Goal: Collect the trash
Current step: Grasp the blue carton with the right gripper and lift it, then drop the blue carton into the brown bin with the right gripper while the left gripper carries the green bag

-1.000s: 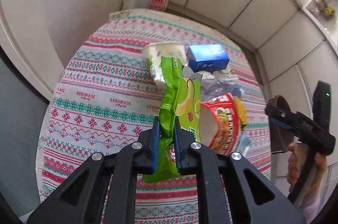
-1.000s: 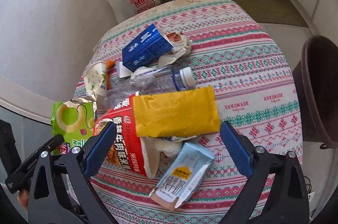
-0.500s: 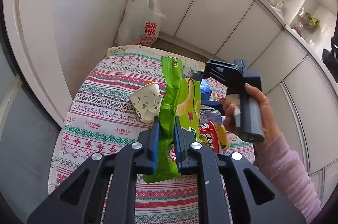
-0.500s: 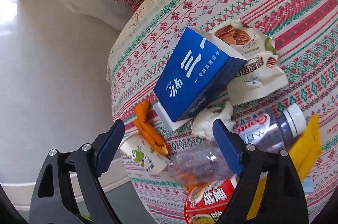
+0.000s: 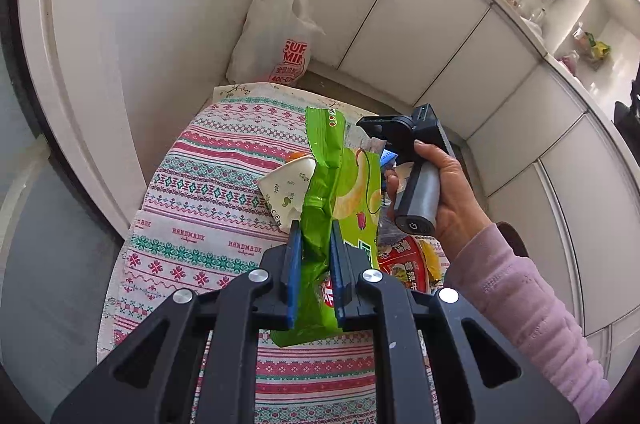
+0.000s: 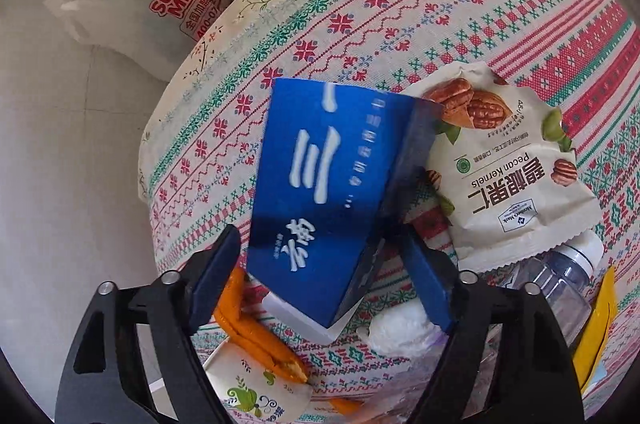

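We hold a green chip bag (image 5: 320,224) pinched between the closed jaws of our left gripper (image 5: 314,260), lifted clear above the table (image 5: 200,224). The bag stands with its long axis running up and away from us, its crimped top end pointing toward the far wall and its lower end hanging below the pads; it is crumpled and folded narrow where the pads squeeze it, glossy, with pale chip pictures and a red mark on the face. Our right gripper (image 6: 320,264) points steeply down over a blue box (image 6: 320,199), its jaws having just been closing, with the box's near end between them; the right pad sits just beside the box's dark side face, the left pad stands slightly apart from it, and we cannot tell that either pad presses yet. The box lies tilted on the patterned tablecloth, its long axis running from the pads up toward the far table edge, white characters on its top face and a white end flap underneath at the near end. A pecan bag (image 6: 508,175) lies touching the box's right side, orange peel (image 6: 256,336) and a paper cup (image 6: 256,396) lie at the near left, and a clear bottle (image 6: 560,288) lies at the right. A white shopping bag (image 6: 140,7) sits on the floor beyond the table.
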The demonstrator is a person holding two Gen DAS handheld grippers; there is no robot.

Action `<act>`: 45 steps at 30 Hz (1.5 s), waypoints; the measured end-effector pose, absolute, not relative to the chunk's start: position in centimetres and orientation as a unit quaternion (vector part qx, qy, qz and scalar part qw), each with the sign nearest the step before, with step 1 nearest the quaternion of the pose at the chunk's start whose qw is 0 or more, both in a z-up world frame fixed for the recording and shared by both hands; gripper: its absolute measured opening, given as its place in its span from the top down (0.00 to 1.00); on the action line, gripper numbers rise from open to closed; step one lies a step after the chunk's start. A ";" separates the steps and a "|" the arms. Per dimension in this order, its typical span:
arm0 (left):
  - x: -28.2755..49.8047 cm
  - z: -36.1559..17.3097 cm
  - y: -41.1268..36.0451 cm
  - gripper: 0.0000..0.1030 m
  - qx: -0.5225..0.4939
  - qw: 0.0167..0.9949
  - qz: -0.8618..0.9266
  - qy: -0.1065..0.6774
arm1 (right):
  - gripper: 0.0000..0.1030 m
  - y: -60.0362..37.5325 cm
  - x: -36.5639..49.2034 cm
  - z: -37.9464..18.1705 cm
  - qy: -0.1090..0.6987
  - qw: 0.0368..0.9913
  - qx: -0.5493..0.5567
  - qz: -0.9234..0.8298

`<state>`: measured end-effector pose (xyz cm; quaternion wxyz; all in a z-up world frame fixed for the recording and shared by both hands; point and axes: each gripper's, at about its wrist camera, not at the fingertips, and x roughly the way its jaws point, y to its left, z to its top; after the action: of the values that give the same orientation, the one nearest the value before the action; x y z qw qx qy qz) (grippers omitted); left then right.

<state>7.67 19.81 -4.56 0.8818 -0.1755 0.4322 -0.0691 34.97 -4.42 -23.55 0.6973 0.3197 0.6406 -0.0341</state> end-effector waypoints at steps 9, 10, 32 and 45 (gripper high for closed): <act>7.5 -4.4 20.2 0.87 -0.176 0.882 -0.064 0.433 | 0.36 -2.6 35.7 -24.3 0.656 0.703 0.271 -0.046; 7.5 -4.4 20.2 0.87 -0.177 0.882 -0.064 0.433 | 0.38 -2.5 35.8 -24.4 0.655 0.705 0.269 -0.046; 6.6 -2.4 17.8 0.87 -0.185 0.895 -0.081 0.398 | 0.48 -8.8 28.1 -8.4 0.515 0.830 0.215 -0.002; 6.4 -2.1 11.9 0.87 -0.172 0.910 -0.114 0.360 | 0.48 -24.1 17.4 -1.7 0.358 0.903 0.139 -0.195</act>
<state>6.37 11.86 -2.06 0.9099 -0.1718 0.3597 -0.1144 17.40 -24.12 -1.67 0.9026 0.1395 0.3577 -0.1947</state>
